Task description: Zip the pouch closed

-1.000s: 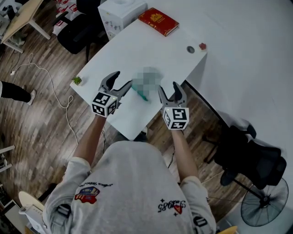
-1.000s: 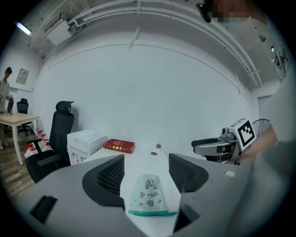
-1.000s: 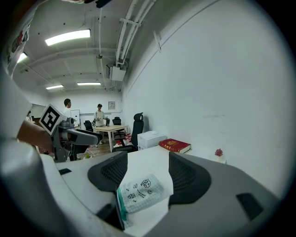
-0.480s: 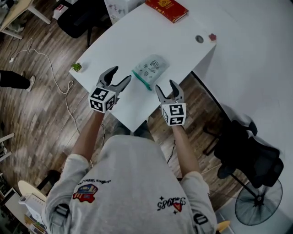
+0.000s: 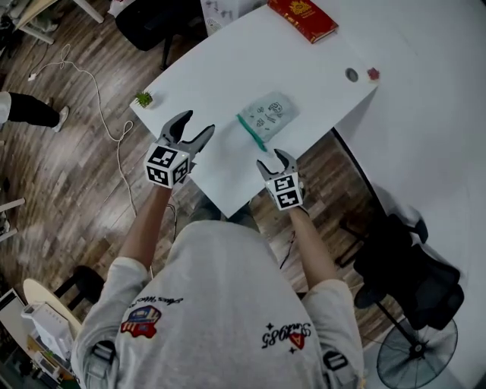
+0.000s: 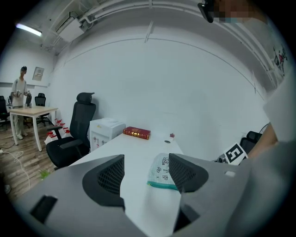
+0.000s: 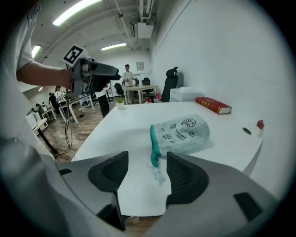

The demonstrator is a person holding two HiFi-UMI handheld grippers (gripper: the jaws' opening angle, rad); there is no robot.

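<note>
The pouch (image 5: 270, 114) is laid flat on the white table (image 5: 220, 80). The left gripper (image 5: 196, 126) and the right gripper (image 5: 273, 158) are held near the pouch's green zip edge, each with jaws spread apart and nothing grasped.

A white bench (image 5: 220, 83) stands on dark wood floor (image 5: 68, 197) beside a white wall (image 5: 440, 114). At lower right are a black office chair (image 5: 406, 270) and a fan (image 5: 418, 353). Strip lights (image 7: 76, 11) glow overhead.

Bare tabletop (image 5: 250, 68) all around pouch (image 5: 271, 114)
</note>
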